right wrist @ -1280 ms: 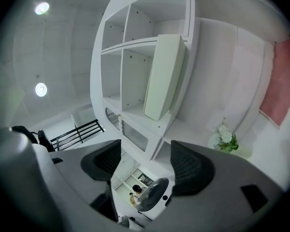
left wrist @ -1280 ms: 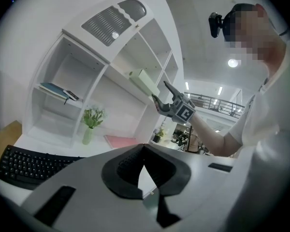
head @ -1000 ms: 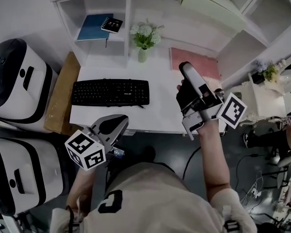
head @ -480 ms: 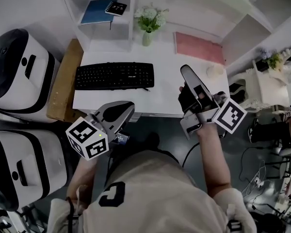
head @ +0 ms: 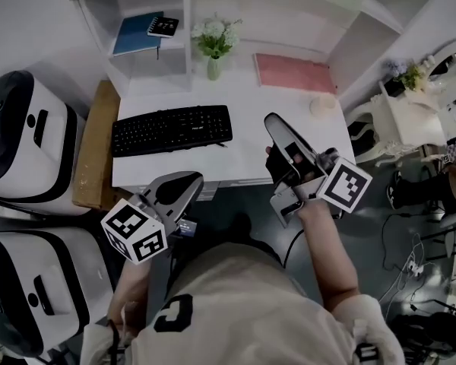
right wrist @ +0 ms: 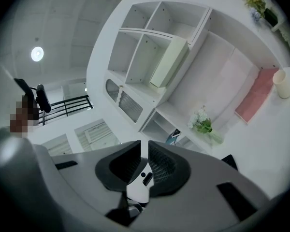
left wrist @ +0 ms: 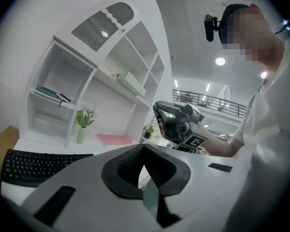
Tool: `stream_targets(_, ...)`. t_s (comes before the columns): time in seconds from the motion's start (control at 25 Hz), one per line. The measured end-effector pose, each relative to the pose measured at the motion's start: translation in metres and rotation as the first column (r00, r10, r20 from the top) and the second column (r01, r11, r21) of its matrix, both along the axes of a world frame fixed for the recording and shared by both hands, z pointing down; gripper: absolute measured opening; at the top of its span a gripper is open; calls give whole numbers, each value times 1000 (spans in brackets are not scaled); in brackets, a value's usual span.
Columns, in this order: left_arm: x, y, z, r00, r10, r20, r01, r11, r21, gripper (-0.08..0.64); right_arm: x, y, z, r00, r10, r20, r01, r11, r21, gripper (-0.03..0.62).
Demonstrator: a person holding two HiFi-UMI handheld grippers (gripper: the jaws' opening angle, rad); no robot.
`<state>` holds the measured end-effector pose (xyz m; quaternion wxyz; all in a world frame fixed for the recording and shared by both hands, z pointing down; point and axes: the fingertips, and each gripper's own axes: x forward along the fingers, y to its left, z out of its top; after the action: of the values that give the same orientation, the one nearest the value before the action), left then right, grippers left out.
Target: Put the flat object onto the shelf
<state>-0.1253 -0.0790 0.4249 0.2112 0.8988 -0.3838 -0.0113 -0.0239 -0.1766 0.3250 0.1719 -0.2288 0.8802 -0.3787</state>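
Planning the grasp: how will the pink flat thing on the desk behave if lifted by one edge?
The pink flat thing lies thin and level with straight edges, so it is probably light and fairly stiff. Flush on the desk, it may slide before lifting.

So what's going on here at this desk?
A person at a white desk holds a hand-held gripper in each hand. Nothing is picked up yet: the flat pink rectangular object lies at the desk's far right, beside the white shelf unit. The right hand-held gripper hovers over the desk short of it. Its jaws have just been closing and stand nearly together, empty. The left hand-held gripper, jaws together, is at the desk's front edge.
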Motion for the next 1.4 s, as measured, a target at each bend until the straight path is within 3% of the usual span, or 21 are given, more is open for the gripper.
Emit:
stream_targets(0.2, -5, 5, 3, 1000, -1, -7, 0, 999, -33, 14, -5, 9, 3, 1000, -12, 0, 12, 1000, -22, 31)
stream_targets(0.48, 0, 16, 16, 998, 63, 0, -63, 997, -52, 14, -5, 40, 27, 997, -30, -77, 26, 998, -51, 23)
stream_targets(1.0, 26, 30, 16, 998, 47, 44, -44, 997, -66, 14, -3, 74, 51, 986, -164, 7, 164, 979, -118, 23)
stream_targets(1.4, 86, 39, 5, 995, 74, 68, -71, 996, -49, 14, 50, 94, 45, 983, -179, 45, 183, 978, -99, 23)
